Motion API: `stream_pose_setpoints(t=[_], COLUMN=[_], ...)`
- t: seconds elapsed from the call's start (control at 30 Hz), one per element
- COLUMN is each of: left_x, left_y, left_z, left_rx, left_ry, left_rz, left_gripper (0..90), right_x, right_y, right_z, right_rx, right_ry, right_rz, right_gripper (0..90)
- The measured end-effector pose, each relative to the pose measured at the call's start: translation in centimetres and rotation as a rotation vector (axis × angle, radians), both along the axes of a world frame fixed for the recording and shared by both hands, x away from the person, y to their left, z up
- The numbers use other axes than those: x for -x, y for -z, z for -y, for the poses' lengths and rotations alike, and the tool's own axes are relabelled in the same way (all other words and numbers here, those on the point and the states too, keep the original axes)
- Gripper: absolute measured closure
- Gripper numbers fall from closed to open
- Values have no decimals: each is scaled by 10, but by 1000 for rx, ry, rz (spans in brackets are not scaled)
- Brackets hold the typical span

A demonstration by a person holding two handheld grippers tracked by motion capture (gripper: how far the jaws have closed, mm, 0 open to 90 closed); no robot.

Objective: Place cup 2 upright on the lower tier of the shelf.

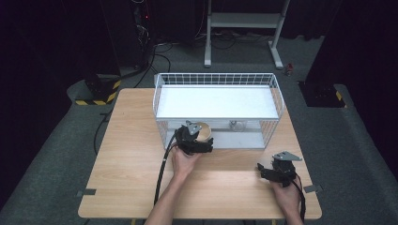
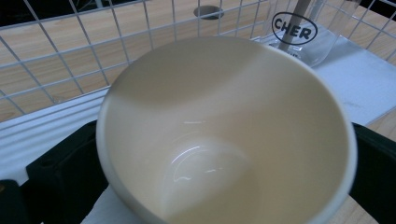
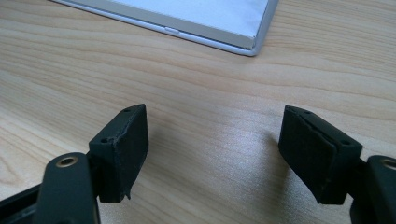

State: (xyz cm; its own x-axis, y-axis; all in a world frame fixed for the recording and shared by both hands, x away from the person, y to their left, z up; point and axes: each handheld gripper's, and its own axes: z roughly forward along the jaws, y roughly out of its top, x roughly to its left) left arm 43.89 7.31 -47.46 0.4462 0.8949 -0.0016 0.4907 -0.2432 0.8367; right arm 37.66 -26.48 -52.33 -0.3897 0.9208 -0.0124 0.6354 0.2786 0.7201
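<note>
Placing cup on lower rack shelf; left gripper jaws wide around it, grip uncertain. Right gripper gaping, empty, at 4 o'clock. Next: withdraw left.

Both handheld grippers are all black, chunky little rigs. The left gripper and the right gripper each carry a grey three-cornered plate on top, and a thick black cable trails back off the left one. Up close, the right one's pads are blocky matte rubber with tiny screw holes, plus a brass-looking rivet on the link. Forearms are bare, no sleeves.
</note>
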Motion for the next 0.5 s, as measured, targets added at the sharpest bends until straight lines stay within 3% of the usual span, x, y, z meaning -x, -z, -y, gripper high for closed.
stream_pose_setpoints(t=[0.1,0.3,0.5], left_x=[2,5,9], left_y=[-2,-2,3], left_z=[-1,-2,-6], left_rx=[23,4,19], left_ry=[-8,-14,-10], left_rz=[-3,-15,-38], left_gripper=[0,0,5], right_x=[0,0,0], right_y=[0,0,0], right_z=[0,0,0], right_rx=[-1,-1,-1], right_ry=[0,-1,-1], right_rz=[-1,-1,-1], right_gripper=[244,244,243])
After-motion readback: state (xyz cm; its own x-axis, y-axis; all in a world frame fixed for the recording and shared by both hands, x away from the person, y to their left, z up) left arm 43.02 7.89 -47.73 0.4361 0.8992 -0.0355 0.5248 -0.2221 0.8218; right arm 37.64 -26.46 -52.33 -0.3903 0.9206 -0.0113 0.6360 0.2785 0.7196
